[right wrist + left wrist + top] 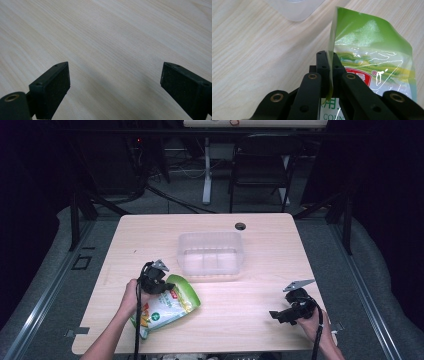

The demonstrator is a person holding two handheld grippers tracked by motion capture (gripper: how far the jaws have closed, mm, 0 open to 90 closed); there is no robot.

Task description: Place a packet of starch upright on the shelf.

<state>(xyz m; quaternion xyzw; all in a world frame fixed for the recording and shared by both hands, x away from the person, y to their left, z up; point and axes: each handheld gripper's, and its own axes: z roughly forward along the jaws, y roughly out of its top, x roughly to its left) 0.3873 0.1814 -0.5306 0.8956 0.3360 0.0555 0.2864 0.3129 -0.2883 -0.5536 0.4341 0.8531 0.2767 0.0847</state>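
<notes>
While the room behind stays dark, the pale wood surface (260, 285) takes up most of the high view, with a small round dark hole (240, 226) near its far edge. Behind it on the floor there's a black chair (261, 167) and a white desk leg (206, 170), plus some cables.

Next biggest is the clear plastic bin (211, 253), sitting just past the middle of the surface with its opening facing up; you can make out dividers inside, though how many compartments I can't really tell.

Then the green snack pouch (167, 305), down at the near left, close to the front edge. It's got a red label and some white printing. In the left tool view the pouch (372, 60) has its top edge lifted, the thin edge running right between the jaws.

Left tool (156, 282) is clamped tight on that pouch edge, held by the person's left hand (131, 297), just short of the bin's near left corner.

Right tool (280, 315) is well apart from all that, near the front right, in the right hand (315, 322). Its jaws are spread wide with nothing between them, just bare wood grain underneath in its own view (115, 80).
</notes>
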